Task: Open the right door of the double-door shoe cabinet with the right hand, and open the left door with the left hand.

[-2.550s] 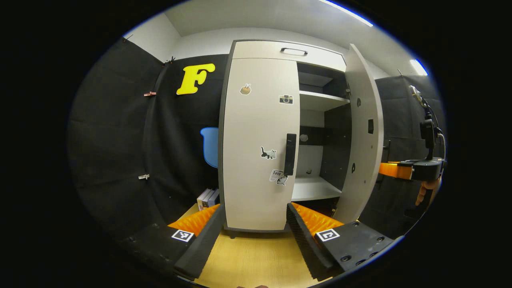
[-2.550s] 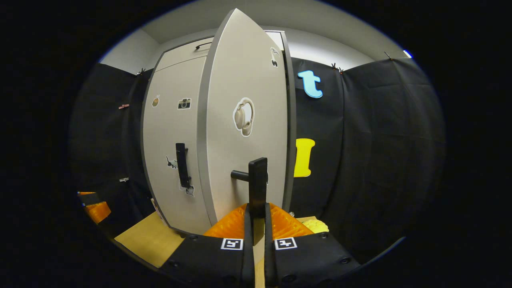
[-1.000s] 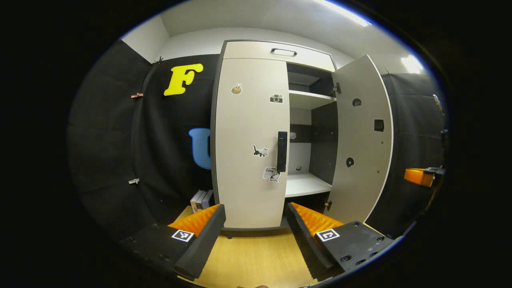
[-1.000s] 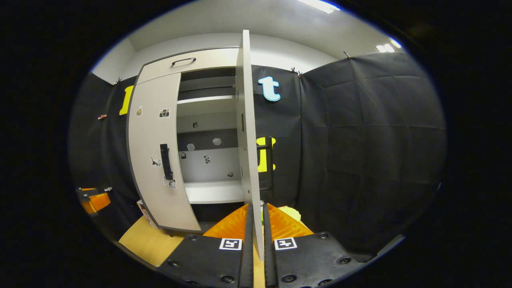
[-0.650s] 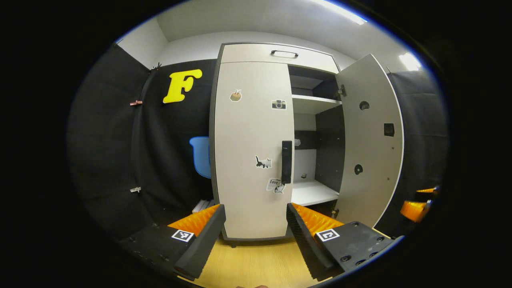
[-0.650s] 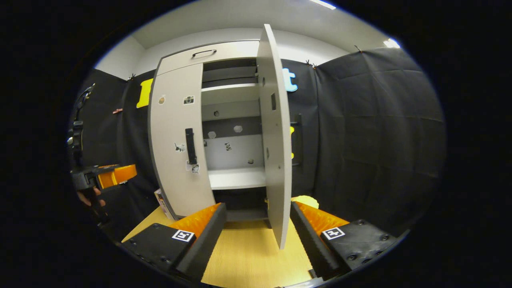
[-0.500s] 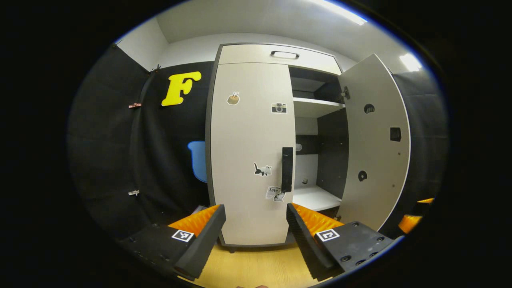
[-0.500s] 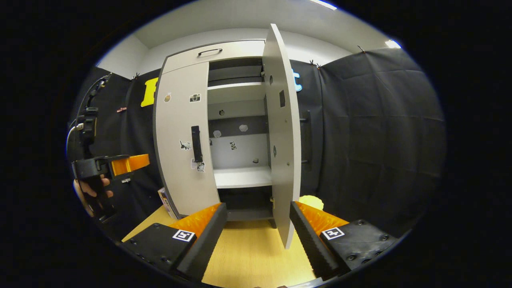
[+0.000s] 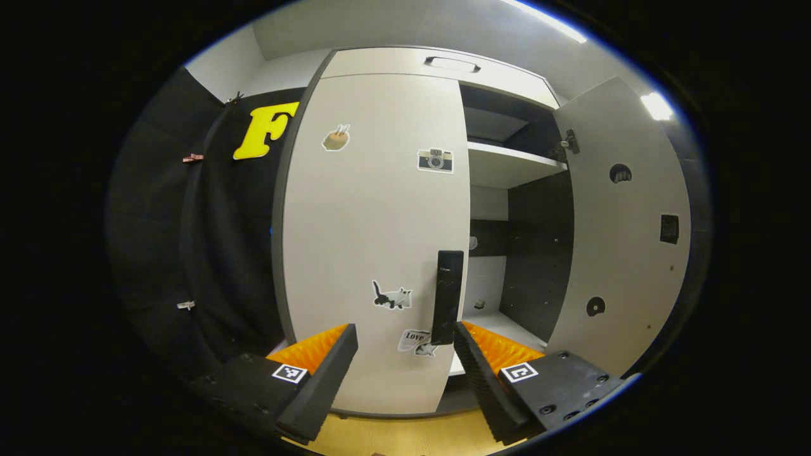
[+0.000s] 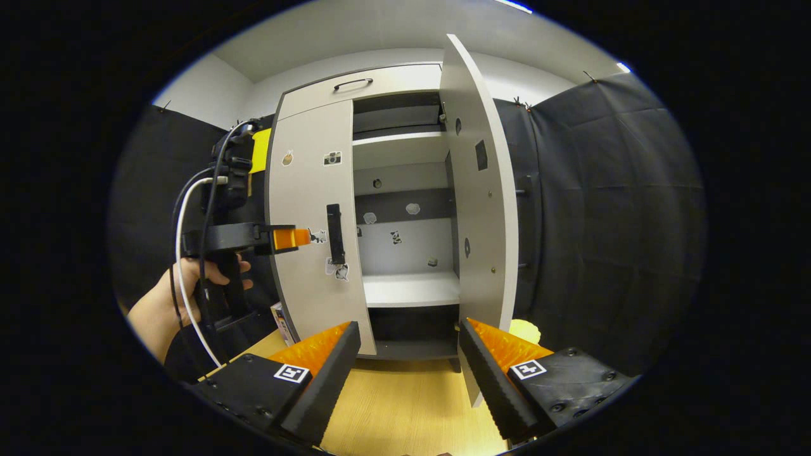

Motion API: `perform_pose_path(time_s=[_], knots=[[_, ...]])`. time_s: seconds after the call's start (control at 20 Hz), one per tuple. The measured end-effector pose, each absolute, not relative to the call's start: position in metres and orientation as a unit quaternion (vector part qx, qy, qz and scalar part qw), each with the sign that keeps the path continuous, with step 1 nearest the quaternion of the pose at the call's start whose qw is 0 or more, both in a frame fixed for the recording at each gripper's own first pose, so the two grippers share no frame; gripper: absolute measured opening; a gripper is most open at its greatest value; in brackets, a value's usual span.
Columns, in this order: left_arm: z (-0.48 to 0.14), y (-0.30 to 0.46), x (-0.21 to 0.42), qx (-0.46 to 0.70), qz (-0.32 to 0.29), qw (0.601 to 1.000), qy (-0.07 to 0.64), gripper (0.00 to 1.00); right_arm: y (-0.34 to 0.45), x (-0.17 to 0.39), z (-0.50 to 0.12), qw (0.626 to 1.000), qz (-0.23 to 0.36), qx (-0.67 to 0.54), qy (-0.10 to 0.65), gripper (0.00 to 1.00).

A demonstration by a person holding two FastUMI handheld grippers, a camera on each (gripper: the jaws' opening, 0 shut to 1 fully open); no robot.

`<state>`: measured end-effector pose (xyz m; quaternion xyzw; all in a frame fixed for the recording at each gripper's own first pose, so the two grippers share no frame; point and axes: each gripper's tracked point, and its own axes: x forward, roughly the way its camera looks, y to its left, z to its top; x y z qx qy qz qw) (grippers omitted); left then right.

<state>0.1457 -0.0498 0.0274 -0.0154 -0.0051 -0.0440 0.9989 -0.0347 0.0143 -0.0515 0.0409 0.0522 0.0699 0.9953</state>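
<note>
Left gripper view looks along the left tool [image 9: 405, 354], whose fingers [image 9: 320, 373] stand wide apart with nothing between them. Straight ahead of it and close is the shoe cabinet [image 9: 443, 63], and its left door [image 9: 374, 221] lies shut, flat to the front. The dark upright handle [image 9: 447, 296] of that door stands just above and inside the tool's right-hand finger, near its tip but not between the two; I cannot tell whether they touch. Stickers dot the door: a camera [image 9: 435, 159] high up, a cat [image 9: 391, 296] beside the handle. Beyond the handle, to the tool's right, the right door [image 9: 624, 240] is swung out wide, its inner face turned this way, and a pale shelf [image 9: 513, 166] shows in the opened half. In the right gripper view the right tool [image 10: 408, 364] is also spread wide and holds nothing, hanging over the wooden floor [image 10: 399, 405] a little back from the cabinet. The right door [image 10: 485, 209] stands open ahead of it, its lower edge just above the tool's right-hand finger, clear of the fingers. To the tool's left, farther off, a hand [image 10: 177, 297] holds the left tool [image 10: 291, 238] level, its tip close in front of the shut left door [image 10: 310, 228], just short of the handle [image 10: 334, 233].
</note>
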Motion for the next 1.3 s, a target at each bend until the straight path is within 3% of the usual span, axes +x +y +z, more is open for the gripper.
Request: perform_pose_path(time_s=[0.55, 0.65, 0.75, 0.8, 0.9, 0.95, 1.1, 1.3], knots=[[0.025, -0.094, 0.228, -0.012, -0.064, 0.998, 0.015, 0.94, 0.034, 0.006, -0.055, 0.991, 0.124, 0.040, 0.042, 0.99], [0.021, -0.097, 0.236, -0.009, -0.059, 0.998, 0.021, 0.89, 0.036, 0.011, -0.056, 0.990, 0.129, 0.034, 0.040, 0.99], [0.017, -0.098, 0.243, -0.006, -0.050, 0.998, 0.029, 0.81, 0.038, 0.015, -0.060, 0.990, 0.134, 0.028, 0.041, 0.99], [0.016, -0.093, 0.246, -0.004, -0.033, 0.999, 0.029, 0.69, 0.039, 0.018, -0.063, 0.989, 0.136, 0.027, 0.044, 0.99], [0.016, -0.093, 0.244, -0.003, -0.028, 0.999, 0.029, 0.55, 0.039, 0.022, -0.068, 0.989, 0.139, 0.030, 0.050, 0.99], [0.016, -0.096, 0.244, -0.005, -0.034, 0.999, 0.029, 0.55, 0.038, 0.024, -0.070, 0.988, 0.139, 0.034, 0.052, 0.99], [0.016, -0.099, 0.245, -0.002, -0.037, 0.999, 0.024, 0.34, 0.035, 0.031, -0.074, 0.988, 0.136, 0.044, 0.058, 0.99], [0.013, -0.101, 0.245, 0.017, -0.046, 0.998, 0.027, 0.19, 0.030, 0.034, -0.080, 0.988, 0.134, 0.050, 0.066, 0.99]])
